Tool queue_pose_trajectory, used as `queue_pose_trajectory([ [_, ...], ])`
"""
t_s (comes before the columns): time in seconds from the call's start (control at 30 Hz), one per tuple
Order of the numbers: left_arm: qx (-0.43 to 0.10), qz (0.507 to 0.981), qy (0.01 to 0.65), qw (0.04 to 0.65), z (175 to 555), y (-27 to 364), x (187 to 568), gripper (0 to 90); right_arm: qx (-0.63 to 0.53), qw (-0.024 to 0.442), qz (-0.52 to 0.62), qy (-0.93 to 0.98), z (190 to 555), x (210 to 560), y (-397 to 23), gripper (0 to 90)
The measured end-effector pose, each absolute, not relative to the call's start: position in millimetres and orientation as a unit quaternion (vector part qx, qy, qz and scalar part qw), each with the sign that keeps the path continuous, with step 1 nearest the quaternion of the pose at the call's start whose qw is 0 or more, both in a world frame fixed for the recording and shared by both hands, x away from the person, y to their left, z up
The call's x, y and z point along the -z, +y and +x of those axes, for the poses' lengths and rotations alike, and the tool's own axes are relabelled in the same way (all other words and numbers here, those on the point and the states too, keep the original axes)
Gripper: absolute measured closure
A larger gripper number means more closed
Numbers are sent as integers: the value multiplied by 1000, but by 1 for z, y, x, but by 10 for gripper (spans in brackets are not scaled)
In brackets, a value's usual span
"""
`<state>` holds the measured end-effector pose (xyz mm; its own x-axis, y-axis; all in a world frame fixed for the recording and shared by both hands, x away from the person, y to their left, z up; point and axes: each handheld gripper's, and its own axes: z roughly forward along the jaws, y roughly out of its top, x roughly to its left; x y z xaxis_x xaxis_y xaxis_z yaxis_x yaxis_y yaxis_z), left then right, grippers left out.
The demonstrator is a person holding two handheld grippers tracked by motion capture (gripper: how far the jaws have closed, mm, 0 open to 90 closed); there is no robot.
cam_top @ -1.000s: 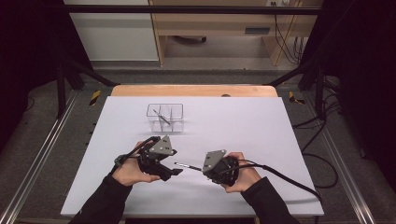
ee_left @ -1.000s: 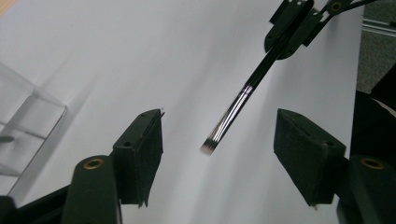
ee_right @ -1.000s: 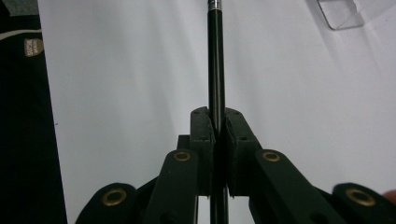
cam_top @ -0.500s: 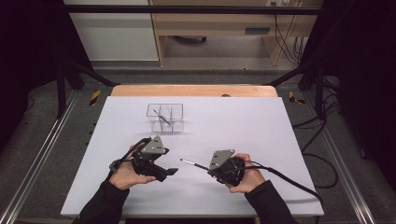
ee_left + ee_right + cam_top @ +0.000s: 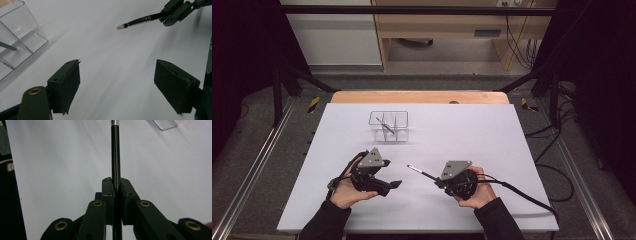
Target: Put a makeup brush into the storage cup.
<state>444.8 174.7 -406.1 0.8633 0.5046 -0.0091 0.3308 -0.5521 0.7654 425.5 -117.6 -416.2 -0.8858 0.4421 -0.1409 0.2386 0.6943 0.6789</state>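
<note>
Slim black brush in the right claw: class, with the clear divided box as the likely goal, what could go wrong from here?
1. The right claw pinches the brush at one end, so its long free length could pivot or slip.
2. The divided box looks light, and another stick already leans inside; a misjudged drop could tip the box or jam against it.
3. The left claw, jaws just opened wide and empty, sits close by; the brush tip could strike it.
</note>
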Motion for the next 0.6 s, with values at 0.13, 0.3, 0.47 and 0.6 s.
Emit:
queue_pose_trajectory([
  [0.13,-108,869,247,415,443,175,408,199,-357,151,200,900,426,417,-120,842],
  [0.3,-112,857,261,431,441,174,408,201,-381,154,214,886,424,421,-125,842],
  [0.47,-115,846,270,445,439,173,408,200,-391,155,222,880,423,423,-127,842],
  [0.6,-116,837,278,457,437,173,408,197,-397,158,231,874,422,424,-128,842],
])
